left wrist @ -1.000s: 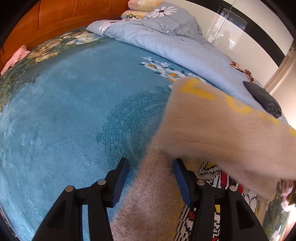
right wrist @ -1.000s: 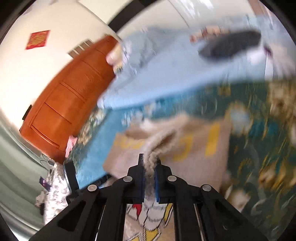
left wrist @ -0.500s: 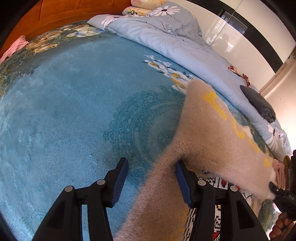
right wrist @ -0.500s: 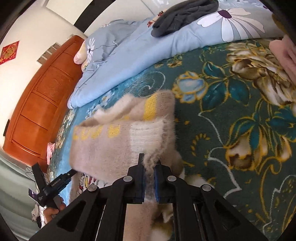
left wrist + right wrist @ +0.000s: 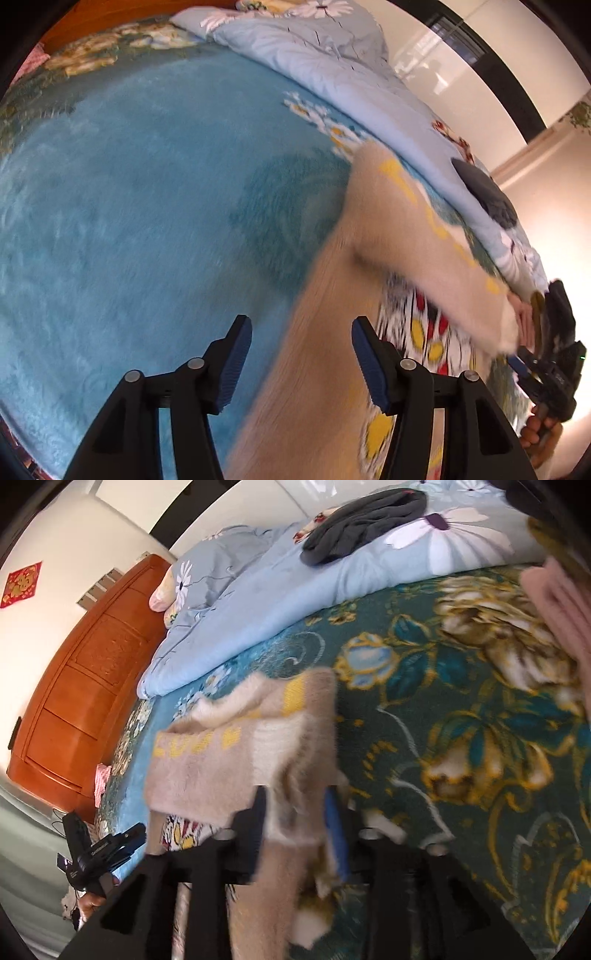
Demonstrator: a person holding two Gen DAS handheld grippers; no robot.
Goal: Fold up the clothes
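Note:
A fuzzy beige sweater (image 5: 406, 236) with yellow letters and a red, yellow and black cartoon print lies on the bed, one sleeve folded across its body. My left gripper (image 5: 300, 322) stands over the sweater's left side. Its jaws are opening, with the fabric's edge lying between them near the right pad and not pinched. In the right wrist view the sweater (image 5: 207, 771) fills the middle. My right gripper (image 5: 295, 792) is opening around the sleeve's cuff, which hangs loose between the blurred fingers. Each gripper also shows in the other's view: right gripper (image 5: 521, 363), left gripper (image 5: 136, 832).
A blue plush blanket (image 5: 129, 221) covers the bed on the left, a teal floral one (image 5: 461, 738) on the right. A light blue daisy quilt (image 5: 258, 602) with a dark grey garment (image 5: 362, 520) lies behind. A pink folded cloth (image 5: 554, 602) and a wooden headboard (image 5: 85, 686) sit at the edges.
The right jaws, shut on the sleeve cuff before, have parted. The sleeve has come down across the sweater's body. The left gripper has shifted sideways and its jaws stand slightly wider.

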